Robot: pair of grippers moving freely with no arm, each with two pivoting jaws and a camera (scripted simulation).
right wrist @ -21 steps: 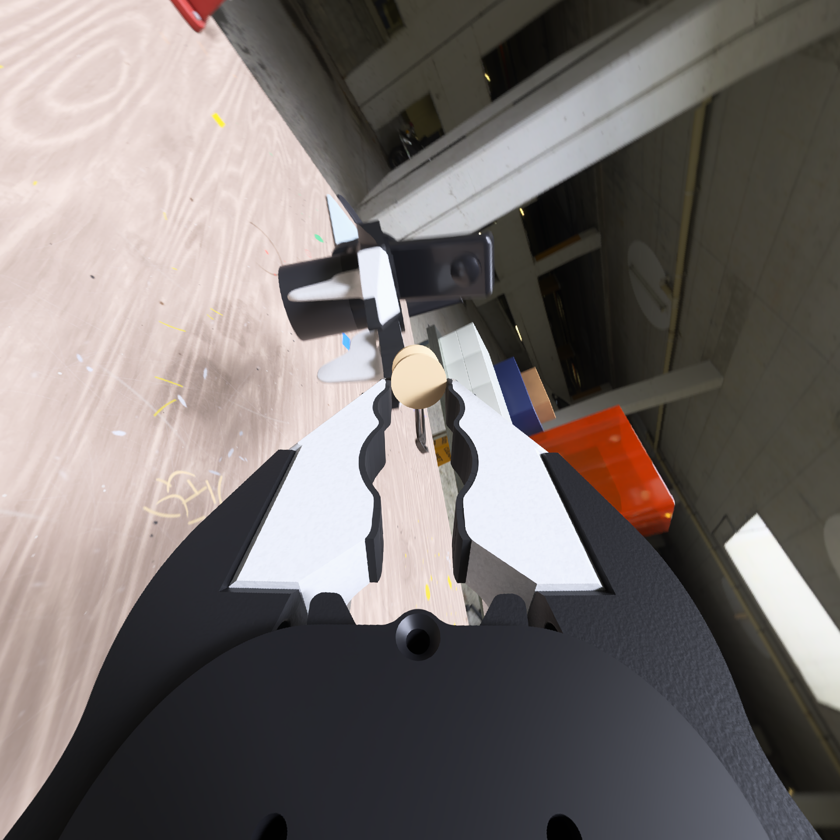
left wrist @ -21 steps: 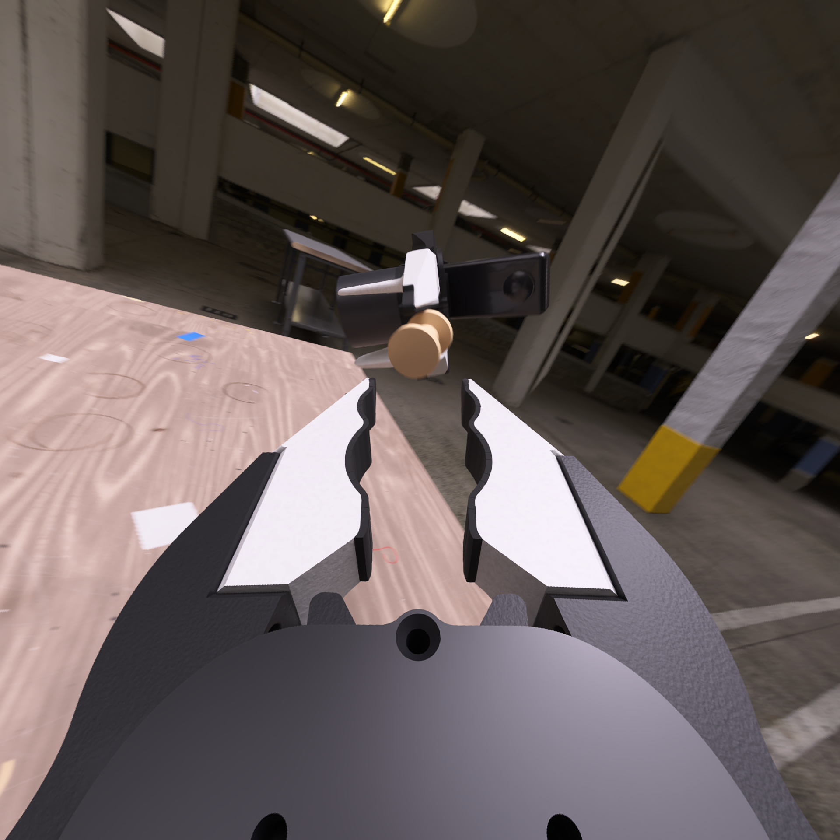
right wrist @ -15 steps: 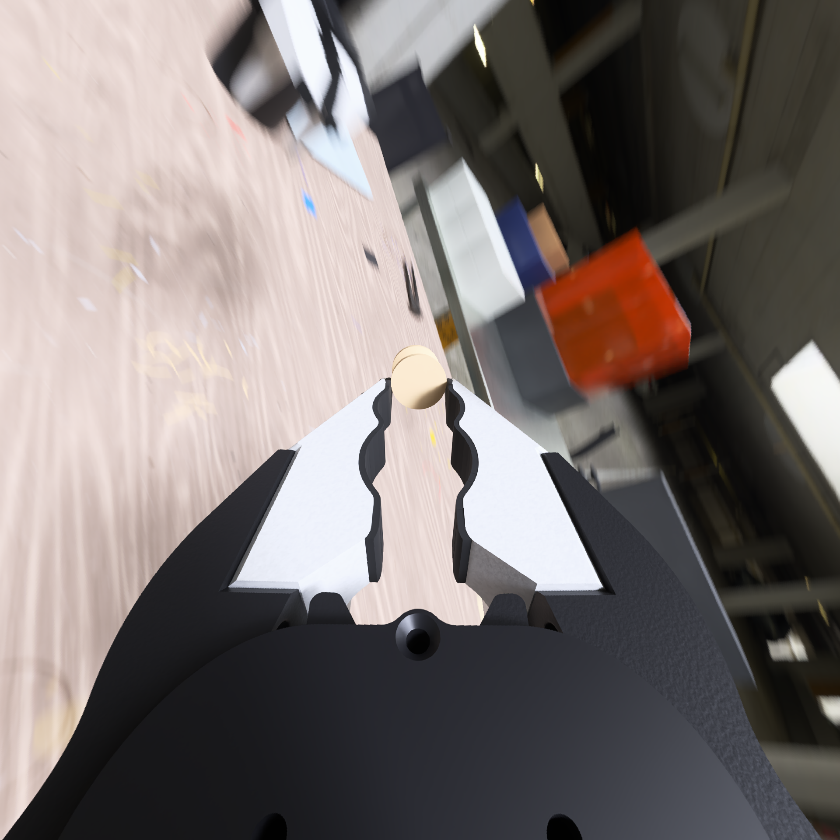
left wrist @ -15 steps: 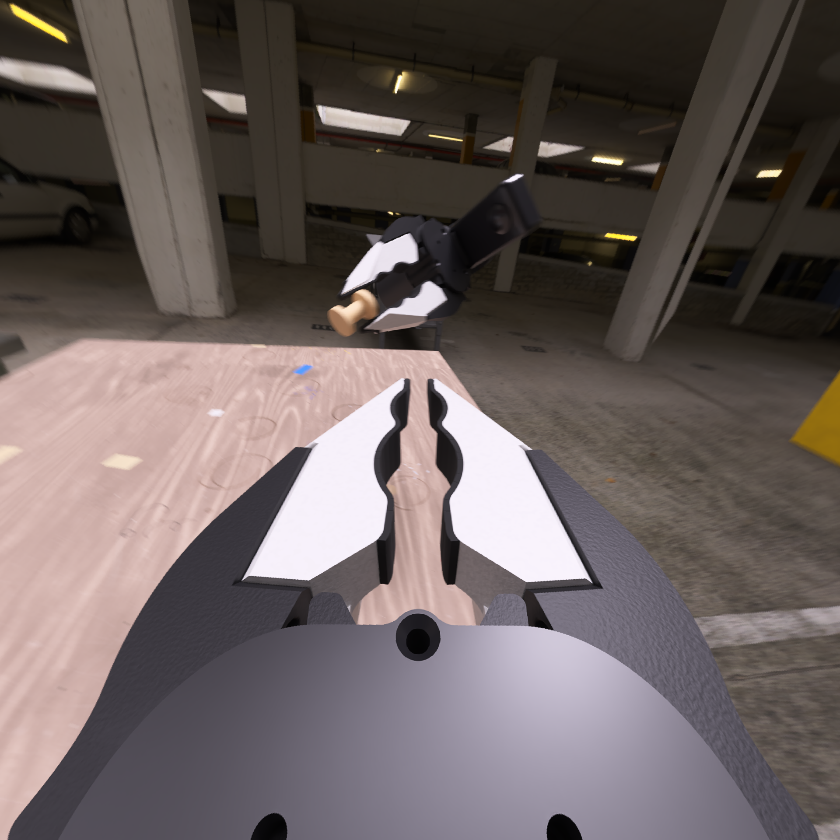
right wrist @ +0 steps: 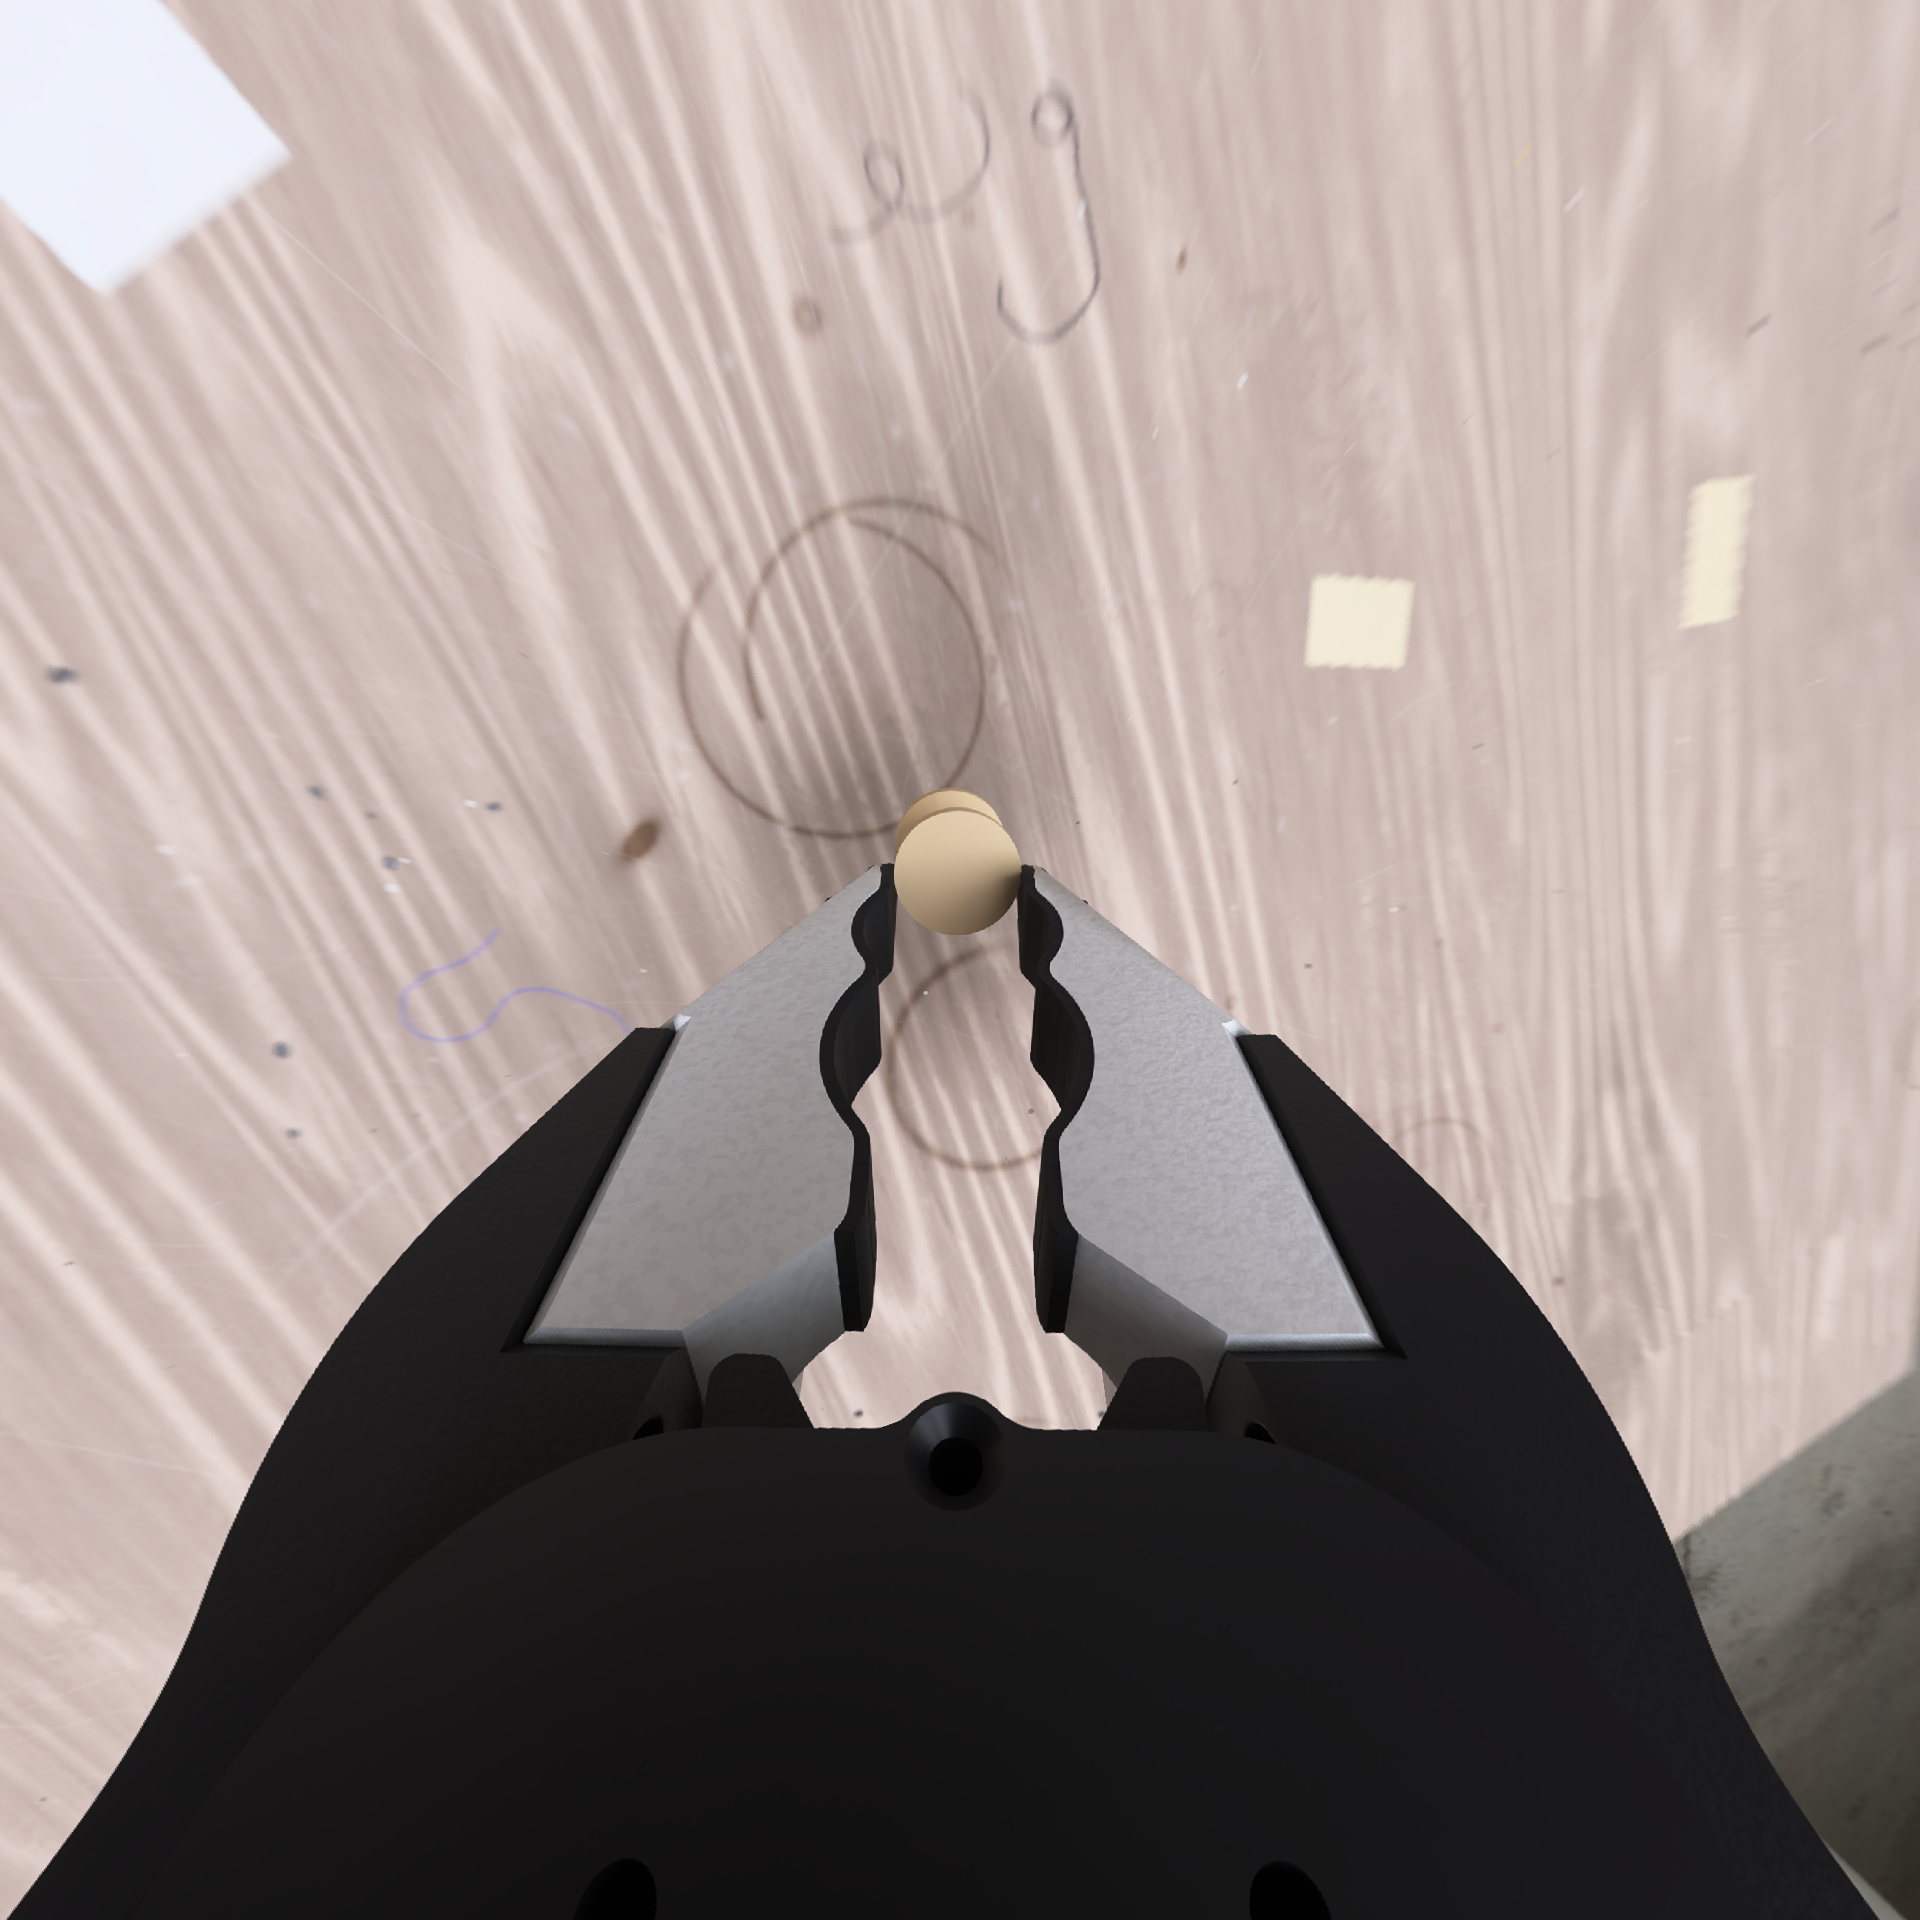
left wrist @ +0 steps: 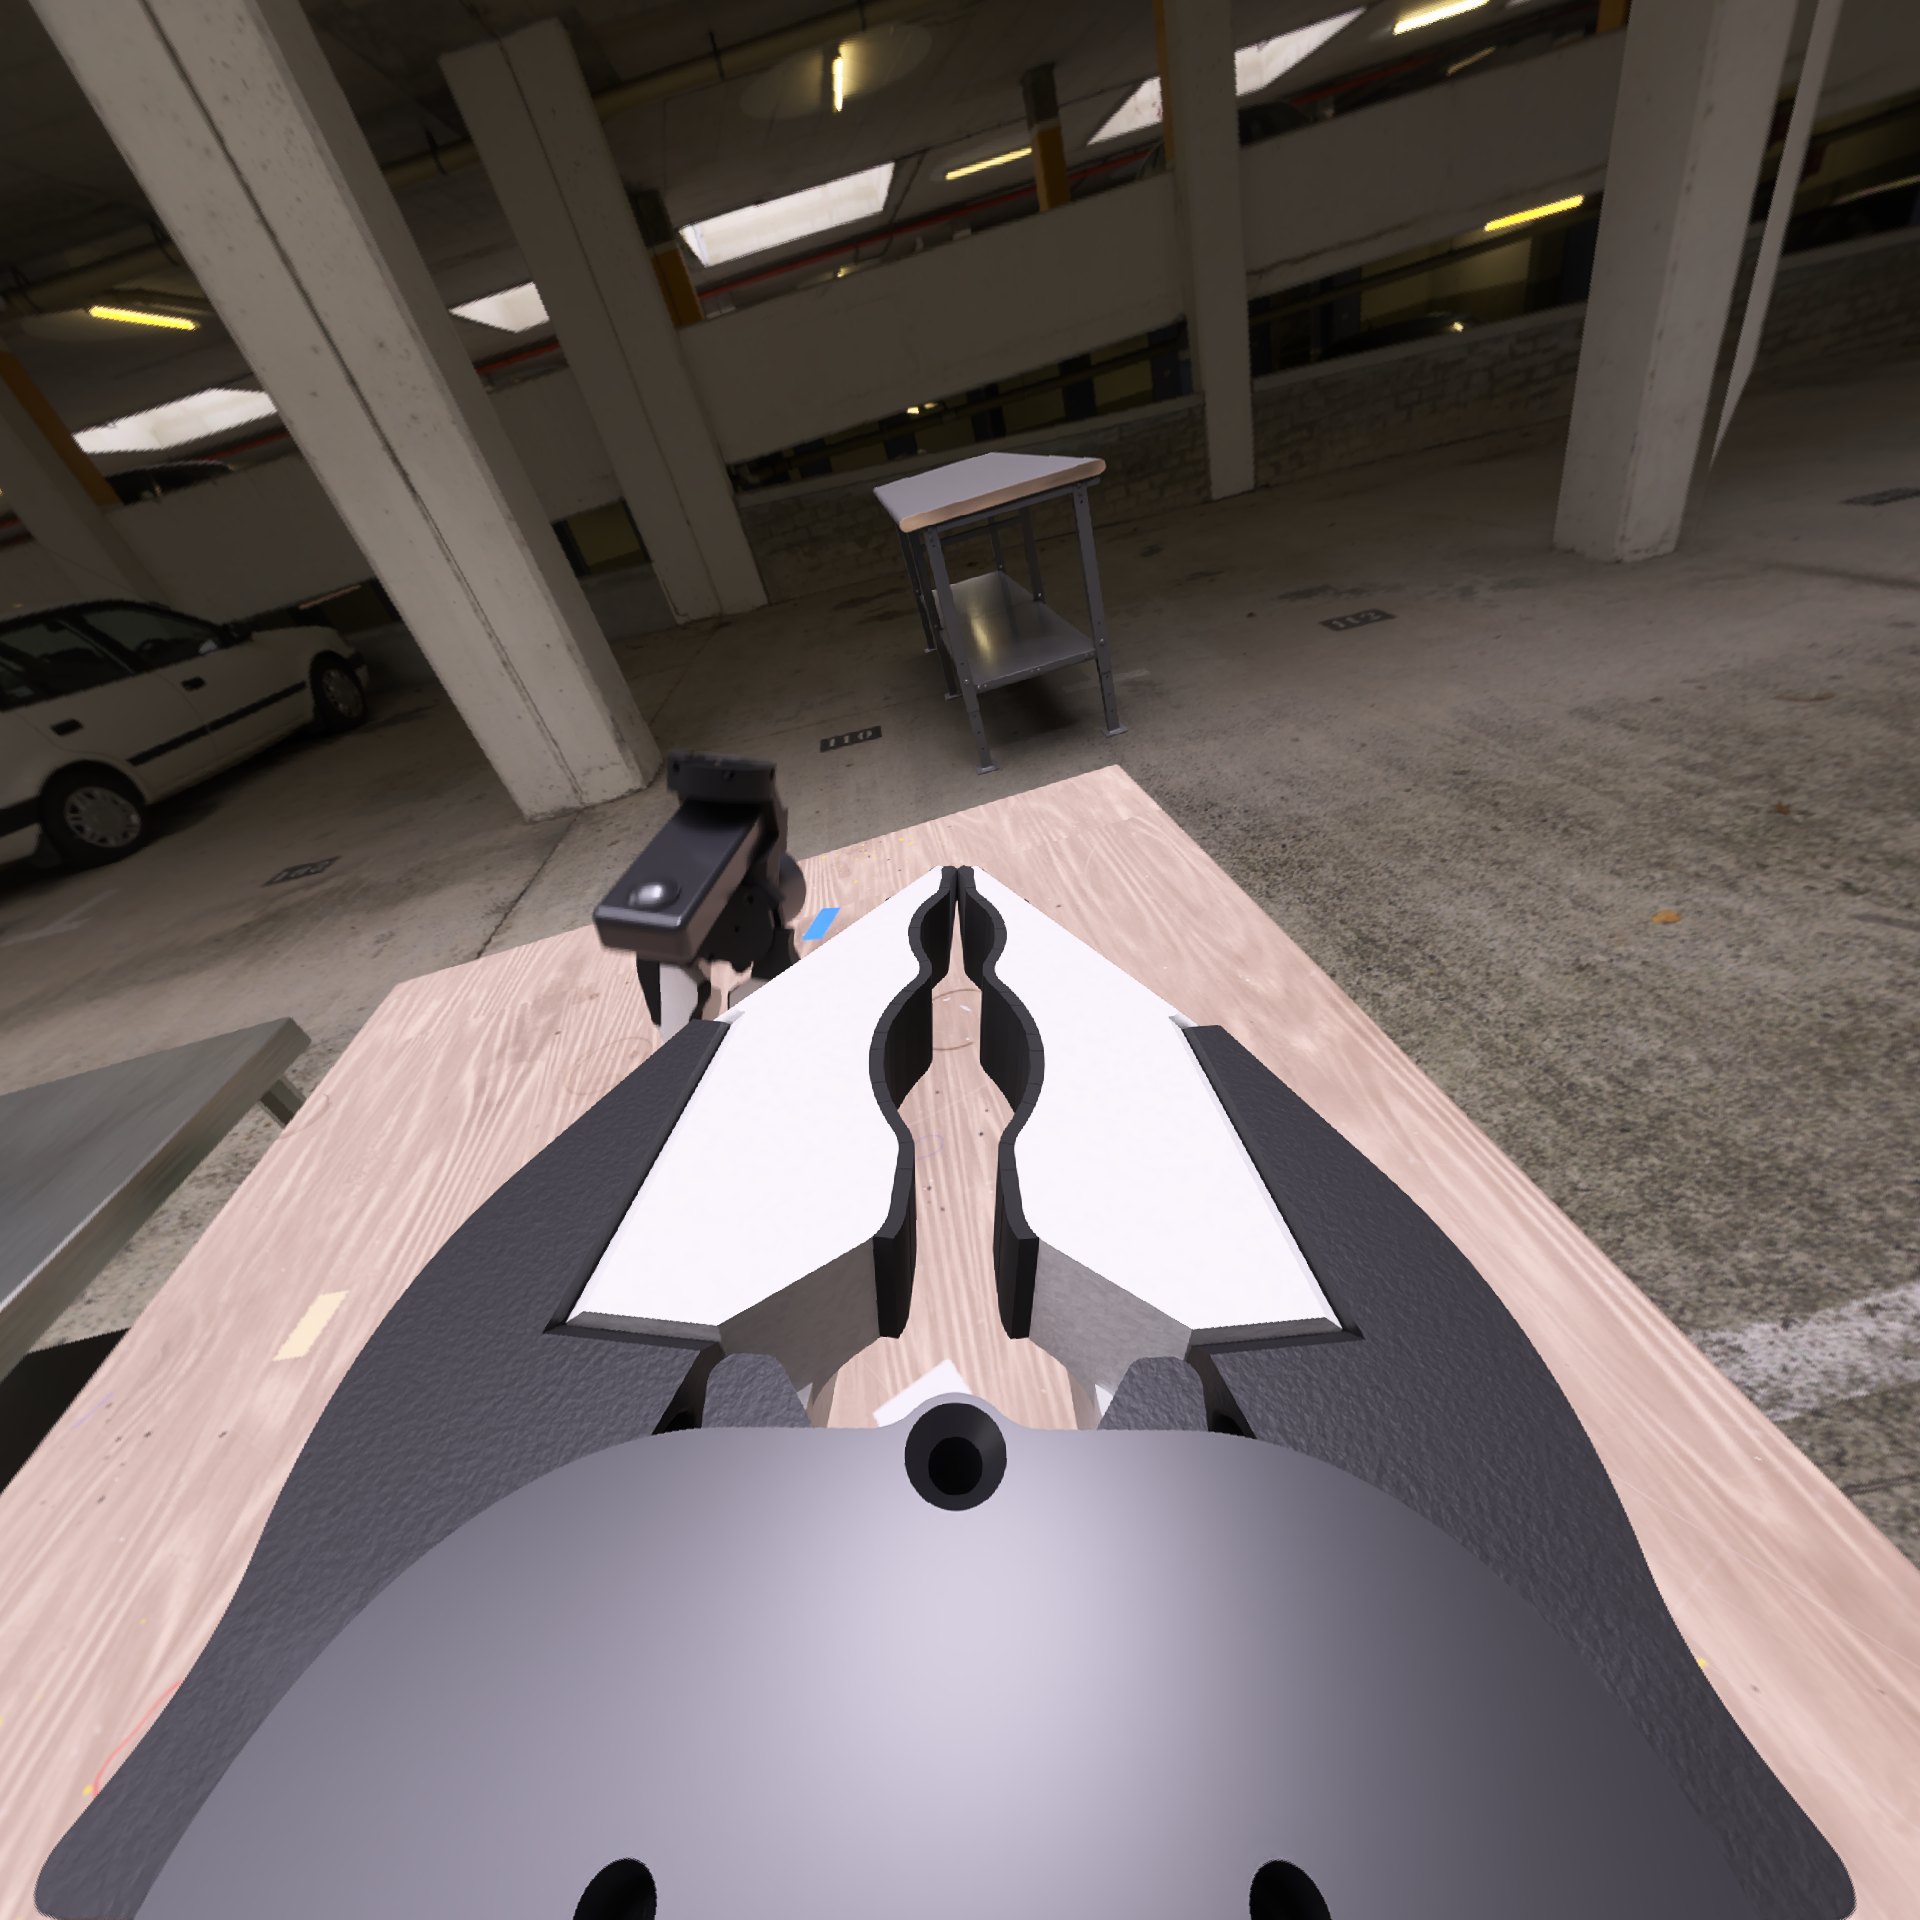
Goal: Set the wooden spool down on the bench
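Note:
The wooden spool (right wrist: 954,871) is a small pale tan reel. My right gripper (right wrist: 956,883) is shut on it at the fingertips and points down at the wooden bench (right wrist: 416,520), with the spool's shadow just ahead on the wood. My left gripper (left wrist: 957,875) is shut and empty, held over the bench (left wrist: 1299,1091). In the left wrist view the right gripper's body (left wrist: 707,894) hangs over the bench's far left part, pointing down; the spool is hidden there.
The bench top carries ring marks (right wrist: 831,665), tan tape squares (right wrist: 1359,621) and a white patch (right wrist: 114,135). Its edge and the concrete floor show at lower right (right wrist: 1808,1538). A metal table (left wrist: 997,582), pillars and a white car (left wrist: 156,707) stand beyond.
My right gripper swung from facing along the bench to pointing down at it, still holding the spool. My left gripper closed fully and pulled back over the bench.

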